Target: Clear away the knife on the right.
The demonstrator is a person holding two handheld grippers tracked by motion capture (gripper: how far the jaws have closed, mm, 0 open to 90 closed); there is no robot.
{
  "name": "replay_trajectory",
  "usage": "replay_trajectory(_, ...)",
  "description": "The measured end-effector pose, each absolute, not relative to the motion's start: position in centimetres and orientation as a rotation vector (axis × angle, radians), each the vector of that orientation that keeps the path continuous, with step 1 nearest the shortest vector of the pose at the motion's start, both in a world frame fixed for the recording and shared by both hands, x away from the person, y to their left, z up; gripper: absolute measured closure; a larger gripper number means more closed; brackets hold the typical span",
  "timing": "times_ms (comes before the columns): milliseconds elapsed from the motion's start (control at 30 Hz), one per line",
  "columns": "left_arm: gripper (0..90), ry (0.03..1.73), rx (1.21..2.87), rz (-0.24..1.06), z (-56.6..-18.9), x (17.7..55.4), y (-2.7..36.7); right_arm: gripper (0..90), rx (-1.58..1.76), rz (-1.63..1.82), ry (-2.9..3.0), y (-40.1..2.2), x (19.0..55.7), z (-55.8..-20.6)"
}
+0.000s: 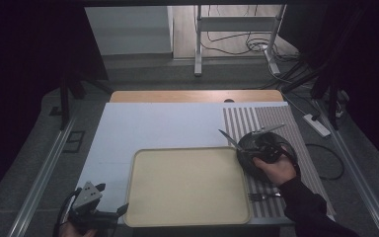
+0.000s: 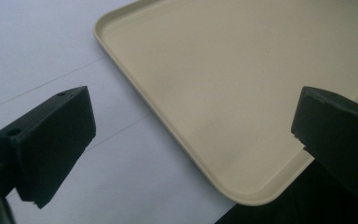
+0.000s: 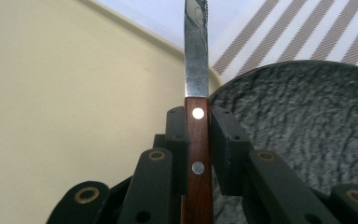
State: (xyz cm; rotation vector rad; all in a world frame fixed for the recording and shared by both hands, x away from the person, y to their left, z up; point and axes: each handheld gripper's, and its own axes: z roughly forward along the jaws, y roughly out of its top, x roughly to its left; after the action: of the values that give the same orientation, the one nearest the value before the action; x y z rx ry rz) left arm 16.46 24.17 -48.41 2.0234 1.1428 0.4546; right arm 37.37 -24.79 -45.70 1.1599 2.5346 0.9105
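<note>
My right gripper is shut on the wooden handle of a table knife. Its steel blade points away over the border between the beige tray and a dark speckled plate. From above, this gripper hovers at the plate beside the tray's right rim, and the knife sticks out up and left. My left gripper rests at the tray's near left corner, open, with nothing between its fingers. Under them lie the tray and white mat.
The plate sits on a striped placemat at the right of the white mat. A fork lies on the placemat near the front edge. A bare wooden strip runs along the table's far side.
</note>
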Motion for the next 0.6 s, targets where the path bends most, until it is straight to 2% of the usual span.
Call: replay_trajectory(600,0.0,1.147,2.011,0.446,-48.4,16.5,24.3,78.1,1.116,0.941,2.580,-22.0,32.0,-46.3)
